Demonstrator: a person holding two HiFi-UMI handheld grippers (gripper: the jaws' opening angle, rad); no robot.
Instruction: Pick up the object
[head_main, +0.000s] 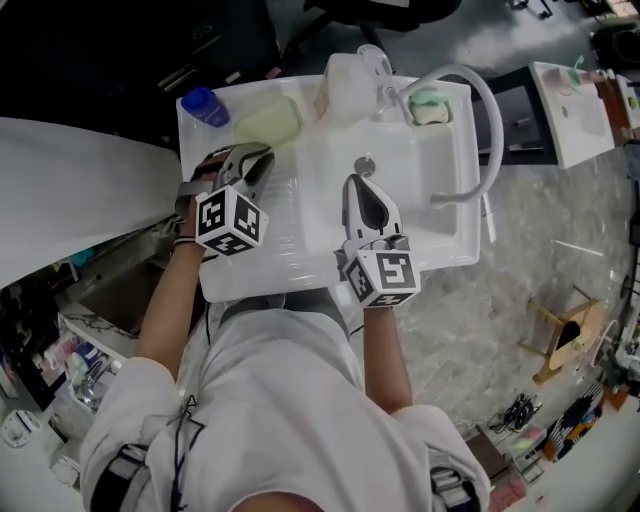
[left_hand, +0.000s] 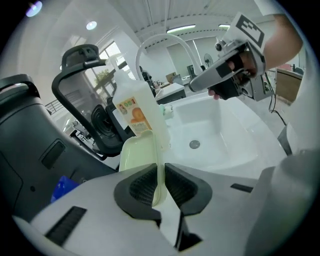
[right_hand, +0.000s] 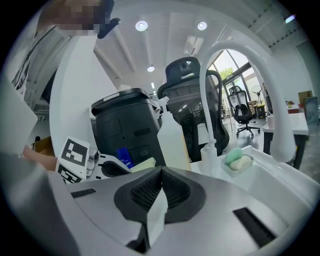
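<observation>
White sink (head_main: 440, 215): left gripper (left_hand: 160, 176) jaws pinching pale dish (left_hand: 137, 152) rim; right gripper (right_hand: 161, 190) jaws together.

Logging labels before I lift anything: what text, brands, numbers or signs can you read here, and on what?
No text reads clearly.
Label on the bottle: orange print beside a small picture, too blurred to read.
The marker cube on the left gripper, and the one on the right gripper: black-and-white square patterns, no words.
The pale green tray in the left gripper's jaws: no print visible.
</observation>
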